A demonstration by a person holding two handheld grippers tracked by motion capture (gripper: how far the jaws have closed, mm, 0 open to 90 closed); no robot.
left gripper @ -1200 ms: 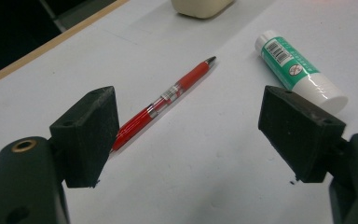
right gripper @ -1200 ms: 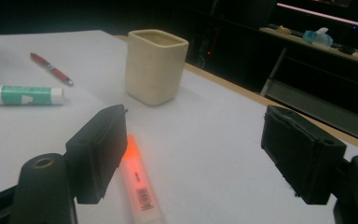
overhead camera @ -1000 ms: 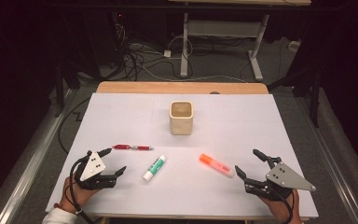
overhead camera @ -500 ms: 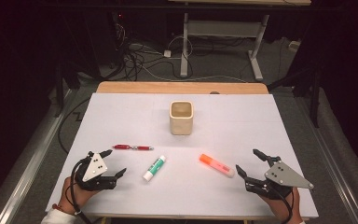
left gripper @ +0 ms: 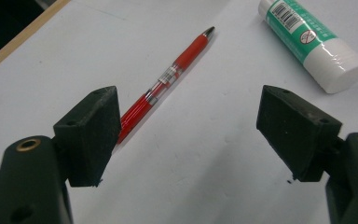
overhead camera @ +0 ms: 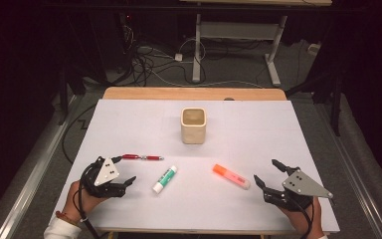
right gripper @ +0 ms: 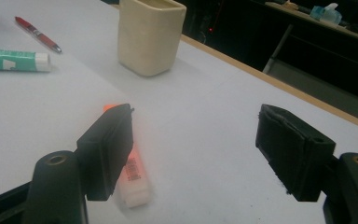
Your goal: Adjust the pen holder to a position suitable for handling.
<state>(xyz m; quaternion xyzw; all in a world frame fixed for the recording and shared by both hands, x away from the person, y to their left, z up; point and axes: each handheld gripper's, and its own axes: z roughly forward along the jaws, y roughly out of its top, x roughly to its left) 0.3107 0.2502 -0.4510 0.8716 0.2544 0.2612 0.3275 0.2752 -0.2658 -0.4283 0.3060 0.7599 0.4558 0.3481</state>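
White sheeting covers the table (overhead camera: 129, 124), with a strip of bare wood showing along its far edge and dark floor, cables and a desk frame beyond. Near the left corner the left gripper (overhead camera: 121, 173) rests low over the sheet, its jaws spread wide with nothing between them. A red pen (overhead camera: 142, 157) lies just beyond its tips, and in the left gripper view this pen (left gripper: 168, 79) runs past the left jaw. A green-and-white glue stick (overhead camera: 164, 179) lies just to the right of that gripper. Near the right corner the right gripper (overhead camera: 267, 173) has jaws that have just been closing a little, yet they stand wide apart and hold nothing. An orange highlighter (overhead camera: 231, 176) lies just to its left; in the right gripper view this highlighter (right gripper: 133, 177) sits partly behind the left jaw. A cream cup (overhead camera: 193, 125) stands upright at mid-table, well apart from all three, with open sheet around it.
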